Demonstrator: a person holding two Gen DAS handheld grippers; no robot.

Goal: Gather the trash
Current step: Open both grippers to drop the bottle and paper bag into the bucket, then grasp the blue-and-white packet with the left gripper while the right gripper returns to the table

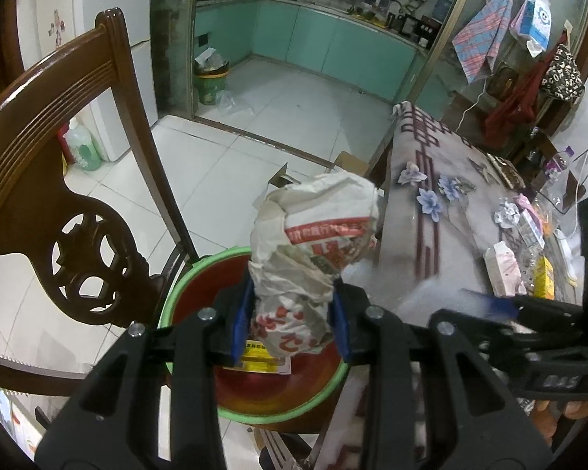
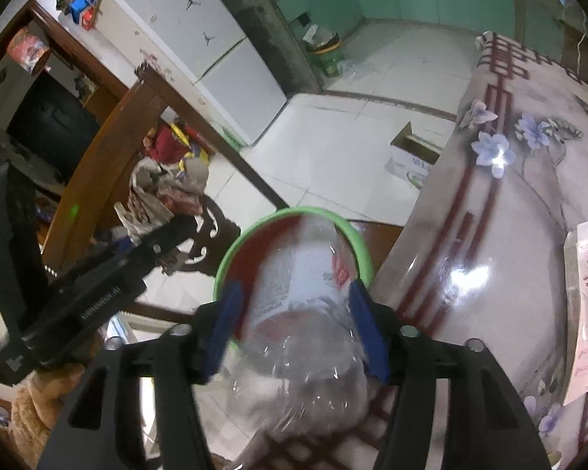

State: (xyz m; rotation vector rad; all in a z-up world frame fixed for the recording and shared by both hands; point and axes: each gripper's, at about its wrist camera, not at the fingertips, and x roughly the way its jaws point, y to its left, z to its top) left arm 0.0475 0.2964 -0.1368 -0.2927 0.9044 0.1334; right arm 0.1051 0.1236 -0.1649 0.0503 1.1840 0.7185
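Note:
My left gripper (image 1: 290,323) is shut on a crumpled white paper wrapper with red print (image 1: 313,235), held just above a red bin with a green rim (image 1: 184,286). A yellow slip (image 1: 260,356) lies inside the bin. In the right wrist view, a clear plastic bottle (image 2: 298,313), blurred, sits between the blue pads (image 2: 227,325) of my right gripper (image 2: 298,329), over the same bin (image 2: 356,235). The jaws stand wide, with a gap at the left pad. The left gripper (image 2: 137,243) with its wrapper also shows at the left there.
A carved wooden chair (image 1: 58,156) stands left of the bin. To the right is a table with a flowered cover (image 1: 431,211), with packets and wrappers (image 1: 505,266) on its far side. A cardboard box (image 2: 411,156) sits on the tiled floor beyond.

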